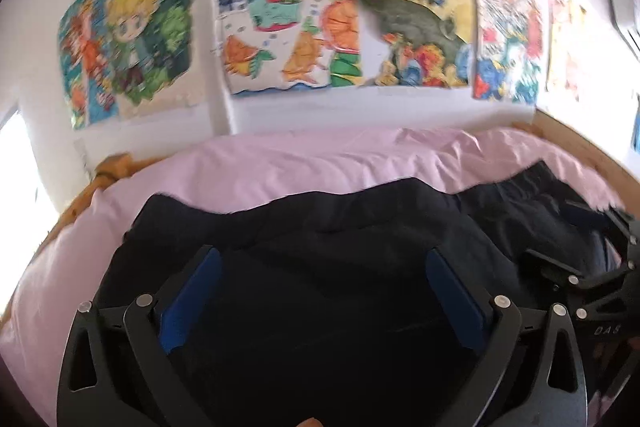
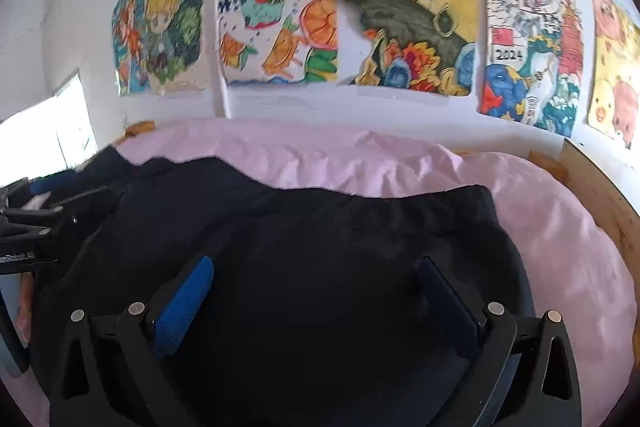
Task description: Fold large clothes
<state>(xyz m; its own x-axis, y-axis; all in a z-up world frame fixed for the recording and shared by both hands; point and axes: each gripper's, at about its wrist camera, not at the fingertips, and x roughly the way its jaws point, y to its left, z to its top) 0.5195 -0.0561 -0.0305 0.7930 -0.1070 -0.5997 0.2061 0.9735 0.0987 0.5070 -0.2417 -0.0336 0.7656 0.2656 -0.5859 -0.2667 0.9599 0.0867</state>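
A large dark navy garment (image 1: pixel 328 227) lies spread on a pink bedsheet (image 1: pixel 320 163); it also fills the right wrist view (image 2: pixel 320 235). My left gripper (image 1: pixel 324 263) is open, its blue-padded fingers wide apart just above the cloth, holding nothing. My right gripper (image 2: pixel 316 271) is open too, over the garment's right part, and empty. The right gripper also shows at the right edge of the left wrist view (image 1: pixel 592 267). The left gripper shows at the left edge of the right wrist view (image 2: pixel 36 223).
A white wall with several colourful drawings (image 1: pixel 288 19) stands behind the bed. A wooden bed frame (image 2: pixel 600 195) rims the mattress on the right and also shows at the left (image 1: pixel 108 167). A bright window (image 2: pixel 48 131) is at the left.
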